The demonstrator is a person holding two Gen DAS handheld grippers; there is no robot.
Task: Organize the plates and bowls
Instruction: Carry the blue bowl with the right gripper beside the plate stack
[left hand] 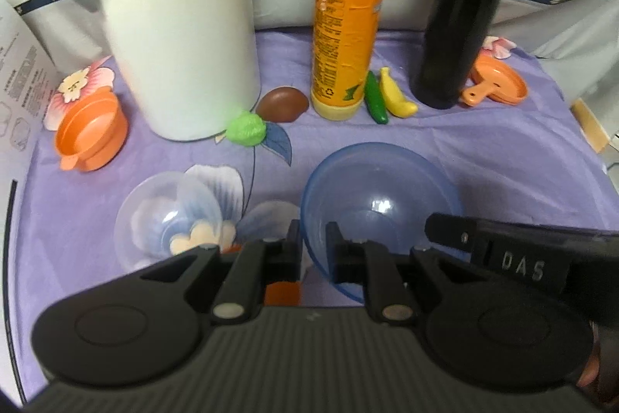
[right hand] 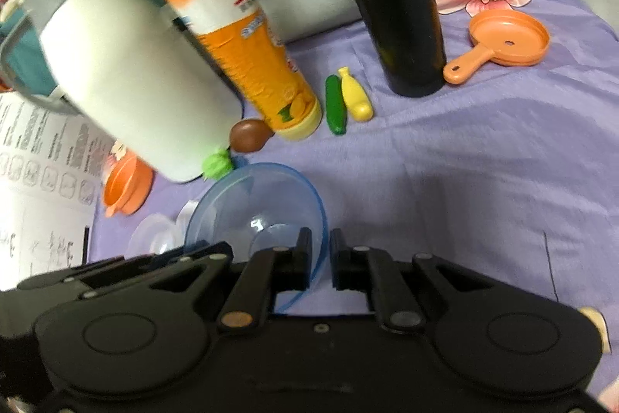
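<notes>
My left tool (left hand: 313, 243) and right tool (right hand: 320, 250) each clamp opposite rims of the translucent blue plastic bowl (left hand: 381, 198), tilted above the purple floral cloth (left hand: 483, 157), beside a clear plastic bowl (left hand: 170, 215).

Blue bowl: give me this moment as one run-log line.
blue bowl | left gripper straddles near rim | right gripper straddles opposite rim | grip: cannot tell | clear bowl beside, apart
</notes>
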